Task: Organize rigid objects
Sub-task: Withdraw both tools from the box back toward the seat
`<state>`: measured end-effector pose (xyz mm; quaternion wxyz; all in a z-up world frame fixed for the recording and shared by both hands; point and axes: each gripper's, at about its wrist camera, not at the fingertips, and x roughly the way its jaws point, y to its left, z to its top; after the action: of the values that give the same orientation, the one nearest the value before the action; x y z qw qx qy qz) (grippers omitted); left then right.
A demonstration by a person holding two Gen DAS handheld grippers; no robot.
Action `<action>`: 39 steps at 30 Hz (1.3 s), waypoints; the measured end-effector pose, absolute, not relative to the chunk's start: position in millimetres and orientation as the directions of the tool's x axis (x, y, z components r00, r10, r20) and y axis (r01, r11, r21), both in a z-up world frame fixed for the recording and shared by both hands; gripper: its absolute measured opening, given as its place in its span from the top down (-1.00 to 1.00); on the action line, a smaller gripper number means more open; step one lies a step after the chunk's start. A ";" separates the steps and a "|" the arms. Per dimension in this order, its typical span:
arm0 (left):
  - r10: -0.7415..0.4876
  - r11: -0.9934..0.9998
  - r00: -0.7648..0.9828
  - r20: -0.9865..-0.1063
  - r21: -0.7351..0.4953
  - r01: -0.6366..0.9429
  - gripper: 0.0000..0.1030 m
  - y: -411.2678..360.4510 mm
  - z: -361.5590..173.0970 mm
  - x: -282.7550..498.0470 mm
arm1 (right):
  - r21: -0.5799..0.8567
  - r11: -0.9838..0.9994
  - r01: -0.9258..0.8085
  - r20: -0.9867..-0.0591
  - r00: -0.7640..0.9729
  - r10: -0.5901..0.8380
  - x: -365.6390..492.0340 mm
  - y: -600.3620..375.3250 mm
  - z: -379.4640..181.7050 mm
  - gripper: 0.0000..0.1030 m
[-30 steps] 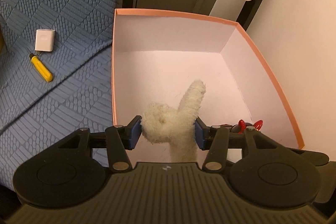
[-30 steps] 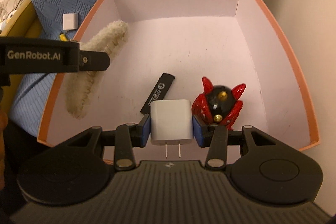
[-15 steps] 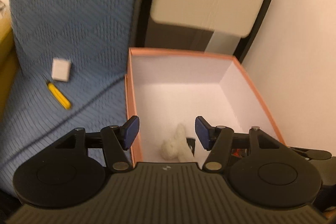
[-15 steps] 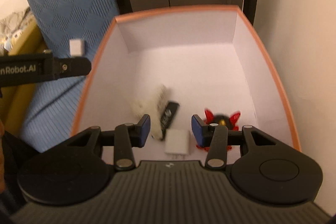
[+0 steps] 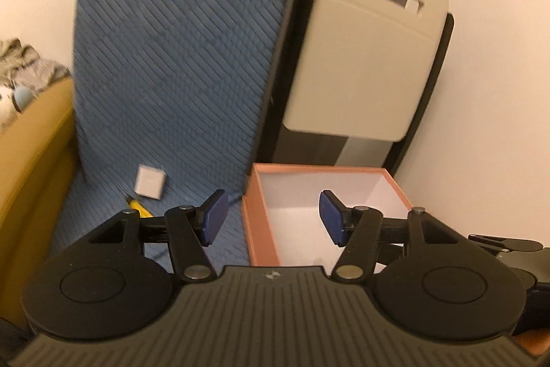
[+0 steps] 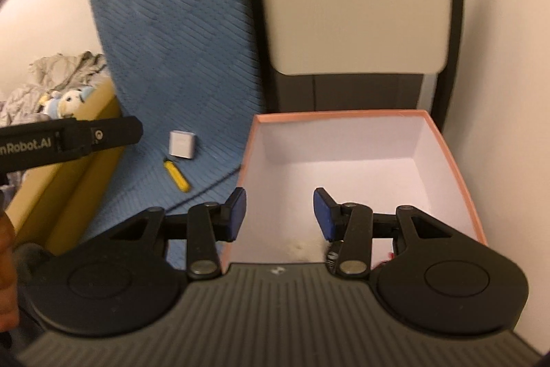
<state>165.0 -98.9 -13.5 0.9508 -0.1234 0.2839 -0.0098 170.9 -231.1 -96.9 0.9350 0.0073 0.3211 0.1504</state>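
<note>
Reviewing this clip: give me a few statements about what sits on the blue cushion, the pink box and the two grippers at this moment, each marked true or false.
1. The left gripper holds a fluffy white toy. False: its jaws are apart with nothing between them.
2. A small white block lies on the blue cushion, outside the pink box. True.
3. The yellow stick lies inside the box. False: it lies on the cushion, just in front of the white block.
4. The right gripper is empty, jaws apart above the box. True.
5. The box has its lid on. False: its top is open and the white inside shows.
</note>
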 end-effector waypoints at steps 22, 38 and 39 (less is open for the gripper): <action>0.029 0.965 0.873 -0.487 -0.216 -0.152 -0.25 -8.1 -79.8 107.6 | 0.102 0.918 -0.383 -0.516 0.769 0.378 136.5 -135.0 -128.7 0.10; 0.043 0.957 0.847 -0.530 -0.220 -0.186 -0.25 22.3 -142.9 99.9 | 0.099 0.915 -0.392 -0.562 0.737 0.377 137.8 -112.9 -197.3 0.10; 0.045 0.957 0.844 -0.535 -0.219 -0.189 -0.25 22.8 -145.6 101.1 | 0.098 0.914 -0.393 -0.564 0.735 0.376 137.2 -111.9 -200.1 0.10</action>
<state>101.1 22.8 -145.6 0.9510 -0.1325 0.2725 0.0616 137.2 -111.9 -200.1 0.9313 -0.0140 0.2997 0.2066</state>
